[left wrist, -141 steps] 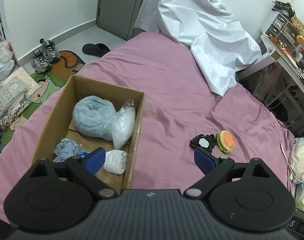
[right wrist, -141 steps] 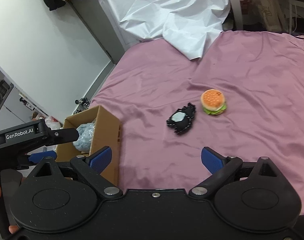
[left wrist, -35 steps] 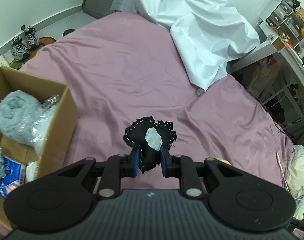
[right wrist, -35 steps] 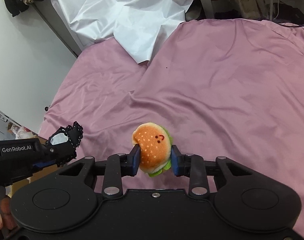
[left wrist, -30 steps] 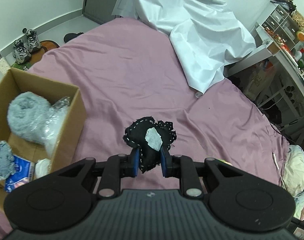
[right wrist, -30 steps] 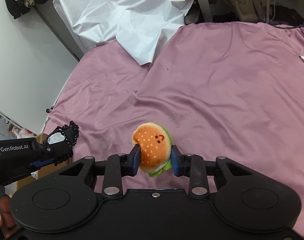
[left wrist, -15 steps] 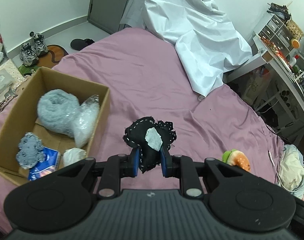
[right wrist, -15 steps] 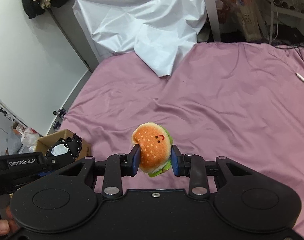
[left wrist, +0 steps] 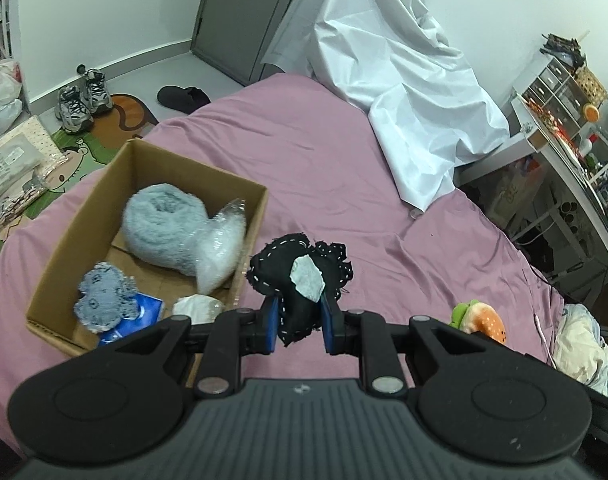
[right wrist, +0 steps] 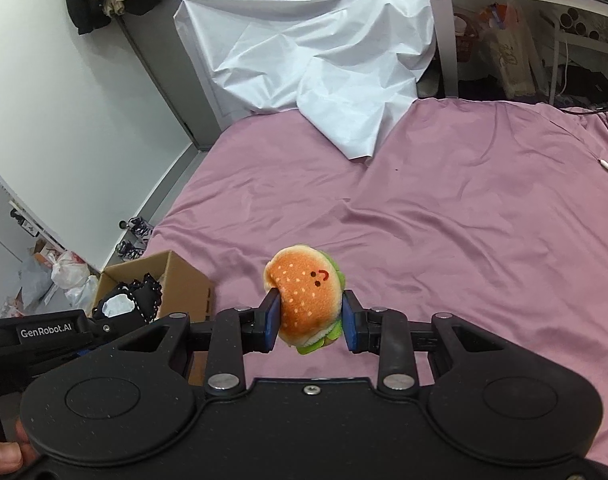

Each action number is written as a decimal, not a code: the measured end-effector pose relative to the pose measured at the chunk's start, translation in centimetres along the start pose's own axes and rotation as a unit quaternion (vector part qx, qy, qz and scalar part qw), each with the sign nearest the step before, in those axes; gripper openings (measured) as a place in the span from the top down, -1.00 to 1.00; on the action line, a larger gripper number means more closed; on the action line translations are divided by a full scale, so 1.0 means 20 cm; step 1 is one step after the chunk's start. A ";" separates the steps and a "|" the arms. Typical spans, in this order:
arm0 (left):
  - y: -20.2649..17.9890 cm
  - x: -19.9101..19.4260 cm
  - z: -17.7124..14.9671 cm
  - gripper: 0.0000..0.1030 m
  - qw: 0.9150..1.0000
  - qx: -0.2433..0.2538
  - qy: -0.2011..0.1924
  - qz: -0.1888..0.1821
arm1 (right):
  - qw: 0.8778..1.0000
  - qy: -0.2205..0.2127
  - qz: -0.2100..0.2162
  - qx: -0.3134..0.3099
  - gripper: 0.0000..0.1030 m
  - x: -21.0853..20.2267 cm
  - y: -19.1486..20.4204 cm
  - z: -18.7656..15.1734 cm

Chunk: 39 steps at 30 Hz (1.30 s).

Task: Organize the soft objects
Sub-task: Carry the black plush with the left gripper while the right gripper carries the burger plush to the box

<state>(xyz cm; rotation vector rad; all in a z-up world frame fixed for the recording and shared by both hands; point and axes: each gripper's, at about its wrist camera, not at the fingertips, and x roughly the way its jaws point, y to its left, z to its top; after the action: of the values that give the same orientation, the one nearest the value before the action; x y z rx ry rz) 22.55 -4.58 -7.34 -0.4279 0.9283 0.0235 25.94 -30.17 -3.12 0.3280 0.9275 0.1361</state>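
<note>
My left gripper [left wrist: 299, 330] is shut on a black stitched plush [left wrist: 295, 276] with a grey patch, held in the air just right of the cardboard box [left wrist: 63, 224]. The box sits on the pink bed and holds a fluffy blue roll [left wrist: 163, 224], a clear bag [left wrist: 219, 248], a blue knitted piece [left wrist: 103, 296] and a white bundle [left wrist: 195, 304]. My right gripper [right wrist: 308, 326] is shut on a burger plush [right wrist: 306, 300], held above the bed to the right of the box [right wrist: 175, 276]. The burger also shows in the left wrist view [left wrist: 480, 318].
A crumpled white sheet [left wrist: 400, 96] lies over the bed's far end. The pink bedsheet [right wrist: 464, 208] stretches ahead. Shoes [left wrist: 79, 96] and bags lie on the floor left of the bed. A desk with shelves [left wrist: 564, 128] stands to the right.
Both grippers closed on the plushes that lay on the bed and lifted them. The left gripper has since moved left toward the box, which now shows fully; the right gripper follows.
</note>
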 end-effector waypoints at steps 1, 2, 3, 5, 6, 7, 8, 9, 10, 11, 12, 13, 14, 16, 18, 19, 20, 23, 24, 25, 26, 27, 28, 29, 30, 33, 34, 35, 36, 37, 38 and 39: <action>0.02 -0.01 0.00 0.61 1.000 -0.002 -0.002 0.001 | 1.000 0.000 -0.001 -0.001 0.40 0.00 0.01 0.00; 0.03 -0.02 0.00 0.61 1.000 -0.003 -0.003 0.002 | 1.000 -0.001 0.000 -0.002 0.40 0.00 0.02 -0.01; 0.04 -0.02 0.00 0.61 1.000 -0.002 -0.006 0.004 | 1.000 0.000 0.001 -0.004 0.40 0.00 0.04 -0.01; 0.07 -0.03 0.01 0.61 1.000 -0.005 -0.007 0.004 | 1.000 0.000 0.001 -0.007 0.40 0.00 0.06 -0.02; 0.09 -0.04 0.01 0.61 1.000 -0.008 -0.008 0.005 | 1.000 0.001 0.002 -0.009 0.40 0.00 0.08 -0.02; 0.11 -0.05 0.01 0.61 1.000 -0.011 -0.009 0.006 | 1.000 0.002 0.003 -0.010 0.40 0.01 0.09 -0.03; 0.13 -0.05 0.01 0.61 1.000 -0.013 -0.010 0.008 | 1.000 0.003 0.004 -0.012 0.40 0.01 0.11 -0.03; 0.14 -0.05 0.01 0.61 1.000 -0.015 -0.011 0.009 | 1.000 0.004 0.006 -0.015 0.40 0.02 0.12 -0.03; 0.16 -0.06 0.02 0.61 1.000 -0.017 -0.012 0.011 | 1.000 0.005 0.007 -0.016 0.40 0.02 0.14 -0.04; 0.18 -0.06 0.02 0.61 1.000 -0.019 -0.013 0.013 | 1.000 0.006 0.008 -0.018 0.40 0.03 0.16 -0.04; 0.20 -0.07 0.02 0.60 1.000 -0.022 -0.013 0.014 | 1.000 0.008 0.010 -0.020 0.40 0.03 0.17 -0.04; 0.22 -0.07 0.03 0.60 0.999 -0.025 -0.014 0.016 | 1.000 0.009 0.011 -0.021 0.40 0.04 0.19 -0.05; 0.24 -0.07 0.03 0.61 0.999 -0.028 -0.014 0.017 | 1.000 0.009 0.013 -0.023 0.40 0.04 0.21 -0.05; 0.27 -0.08 0.04 0.61 0.999 -0.032 -0.016 0.020 | 0.999 0.011 0.017 -0.029 0.40 0.06 0.25 -0.05; 0.31 -0.09 0.04 0.61 0.999 -0.038 -0.016 0.023 | 0.999 0.013 0.021 -0.034 0.40 0.07 0.29 -0.06; 0.33 -0.09 0.05 0.60 0.999 -0.041 -0.016 0.024 | 0.999 0.014 0.022 -0.036 0.40 0.08 0.30 -0.06; 0.35 -0.08 0.05 0.60 0.999 -0.043 -0.015 0.026 | 0.999 0.015 0.024 -0.037 0.40 0.08 0.32 -0.06; 0.40 -0.08 0.06 0.61 0.998 -0.049 -0.013 0.029 | 0.999 0.019 0.027 -0.043 0.40 0.10 0.37 -0.06; 0.41 -0.08 0.06 0.61 0.998 -0.051 -0.012 0.029 | 0.998 0.020 0.028 -0.044 0.40 0.11 0.39 -0.07; 0.43 -0.07 0.06 0.61 0.998 -0.053 -0.012 0.029 | 0.998 0.021 0.029 -0.046 0.40 0.11 0.40 -0.07; 0.44 -0.07 0.07 0.61 0.998 -0.054 -0.011 0.030 | 0.998 0.022 0.030 -0.047 0.40 0.12 0.42 -0.07; 0.45 -0.07 0.07 0.61 0.998 -0.055 -0.010 0.030 | 0.998 0.023 0.031 -0.049 0.40 0.12 0.44 -0.07; 0.47 -0.07 0.08 0.61 0.998 -0.057 -0.010 0.030 | 0.998 0.024 0.033 -0.051 0.40 0.13 0.45 -0.07; 0.48 -0.06 0.08 0.61 0.998 -0.059 -0.010 0.030 | 0.998 0.025 0.034 -0.053 0.40 0.13 0.47 -0.06; 0.49 -0.06 0.09 0.61 0.998 -0.061 -0.009 0.029 | 0.998 0.026 0.036 -0.055 0.40 0.14 0.49 -0.07; 0.53 -0.05 0.10 0.61 0.997 -0.066 -0.010 0.030 | 0.997 0.031 0.042 -0.063 0.40 0.14 0.55 -0.07; 0.54 -0.05 0.11 0.61 0.997 -0.068 -0.010 0.030 | 0.996 0.032 0.045 -0.065 0.40 0.14 0.57 -0.07; 0.55 -0.05 0.11 0.61 0.997 -0.069 -0.010 0.030 | 0.996 0.033 0.049 -0.069 0.40 0.15 0.60 -0.08; 0.56 -0.05 0.12 0.61 0.997 -0.071 -0.009 0.030 | 0.995 0.034 0.052 -0.072 0.40 0.15 0.62 -0.08; 0.57 -0.04 0.12 0.61 0.997 -0.073 -0.009 0.030 | 0.995 0.037 0.055 -0.075 0.40 0.15 0.64 -0.09; 0.59 -0.04 0.13 0.61 0.997 -0.074 -0.008 0.030 | 0.994 0.040 0.059 -0.078 0.40 0.16 0.67 -0.09; 0.60 -0.04 0.13 0.61 0.997 -0.075 -0.008 0.030 | 0.994 0.043 0.062 -0.080 0.40 0.17 0.68 -0.10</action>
<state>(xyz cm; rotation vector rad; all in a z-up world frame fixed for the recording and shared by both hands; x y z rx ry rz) 21.66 7.46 -9.56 -0.5388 0.9267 0.1514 26.67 -15.99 -2.20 0.2323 0.9760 0.3390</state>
